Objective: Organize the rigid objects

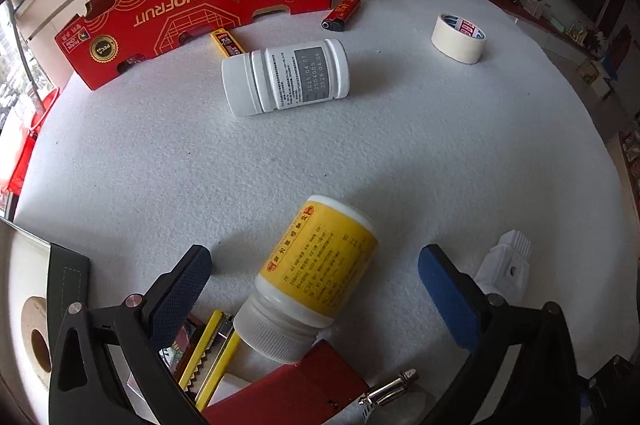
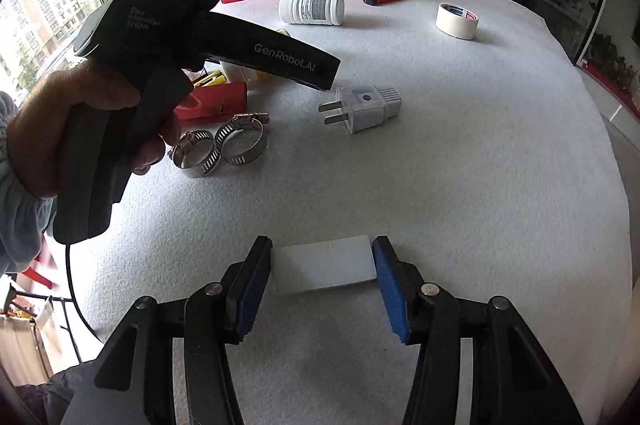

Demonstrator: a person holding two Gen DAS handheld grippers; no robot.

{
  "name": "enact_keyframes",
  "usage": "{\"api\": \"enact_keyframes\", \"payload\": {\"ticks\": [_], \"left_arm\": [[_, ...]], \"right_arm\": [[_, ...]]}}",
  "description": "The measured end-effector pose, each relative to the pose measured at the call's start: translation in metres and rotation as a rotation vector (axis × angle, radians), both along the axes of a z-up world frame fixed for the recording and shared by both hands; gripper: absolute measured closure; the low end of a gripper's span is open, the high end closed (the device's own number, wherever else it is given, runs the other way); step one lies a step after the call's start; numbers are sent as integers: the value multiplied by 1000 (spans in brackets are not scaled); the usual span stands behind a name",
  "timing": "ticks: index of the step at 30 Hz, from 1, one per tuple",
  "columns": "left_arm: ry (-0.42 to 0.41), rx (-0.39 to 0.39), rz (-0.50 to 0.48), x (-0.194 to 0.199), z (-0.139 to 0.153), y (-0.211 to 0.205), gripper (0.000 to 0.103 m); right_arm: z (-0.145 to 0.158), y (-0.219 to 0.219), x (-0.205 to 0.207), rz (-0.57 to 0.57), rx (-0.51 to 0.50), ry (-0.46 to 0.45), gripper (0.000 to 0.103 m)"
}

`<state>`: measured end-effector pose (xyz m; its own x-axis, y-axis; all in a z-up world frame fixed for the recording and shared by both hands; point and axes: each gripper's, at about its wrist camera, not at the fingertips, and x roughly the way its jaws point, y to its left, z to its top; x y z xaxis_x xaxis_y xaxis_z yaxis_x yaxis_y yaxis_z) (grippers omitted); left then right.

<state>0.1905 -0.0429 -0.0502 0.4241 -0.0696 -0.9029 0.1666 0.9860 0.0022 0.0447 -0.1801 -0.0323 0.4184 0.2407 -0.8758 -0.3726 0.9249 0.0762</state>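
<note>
My right gripper (image 2: 323, 265) is shut on a flat white block (image 2: 324, 269), its blue pads (image 2: 256, 285) pressing on the two short edges just above the grey felt table (image 2: 440, 185). My left gripper (image 1: 314, 265) is open wide, pointing steeply down. A yellow-labelled white bottle (image 1: 320, 265) lies on its side between the two fingers, touching neither. In the right wrist view a hand (image 2: 60, 129) holds the left tool's black housing (image 2: 180, 37), which hides that bottle.
A red cardboard box (image 1: 192, 9) stands at the far edge, with a white bottle (image 1: 284, 77), lighter (image 1: 341, 14), tape roll (image 1: 459, 39) and yellow knife (image 1: 227, 43) near it. Nearer lie a white plug (image 2: 364, 105), two hose clamps (image 2: 220, 145), a red pack (image 1: 296, 389) and another yellow knife (image 1: 212, 357).
</note>
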Motion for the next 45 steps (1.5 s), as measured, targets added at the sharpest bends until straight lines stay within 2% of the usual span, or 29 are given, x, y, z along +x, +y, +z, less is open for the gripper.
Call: {"api": "enact_keyframes", "payload": {"ticks": [2,3,4,5,6,7,12,22,25,27,33,40,45], "left_arm": [[22,-1,7,2,1,-1,1],[17,-4,5,1,4,-2,9],[0,-7,-7,-2,8,-4,27],[-11,-8,-22,-5,12,-6,38],[-7,-6,-32,-7,15,-7,61],[3,-9,-29,-8,16,-7,65],[-32,-66,30,-30,27,5,65],[-162,-214,-5,-108,72,7,65],[-164,-253,-8,-133,76,7,65],[-165,-262,-22,-147,77,5,65],[-175,-269,-95,-189,82,-7,65],[-219,-297,-197,-216,97,-21,65],[-254,-322,-205,-227,108,-15,65]], "right_arm": [[0,0,0,-9,3,3,50],[0,-1,0,-16,6,6,50],[1,-2,1,-26,11,10,50],[1,-3,1,-38,16,13,50],[2,-6,2,-52,20,13,50],[3,-8,2,-64,21,9,50],[13,-15,-1,-115,18,-25,50],[18,-29,-10,-206,65,-26,50],[22,-29,-17,-228,13,-68,50],[25,-27,-22,-229,-15,-95,50],[27,-28,-32,-248,5,-87,50],[29,-22,-42,-246,-2,-73,50],[37,-19,-47,-256,-1,-96,50]]}}
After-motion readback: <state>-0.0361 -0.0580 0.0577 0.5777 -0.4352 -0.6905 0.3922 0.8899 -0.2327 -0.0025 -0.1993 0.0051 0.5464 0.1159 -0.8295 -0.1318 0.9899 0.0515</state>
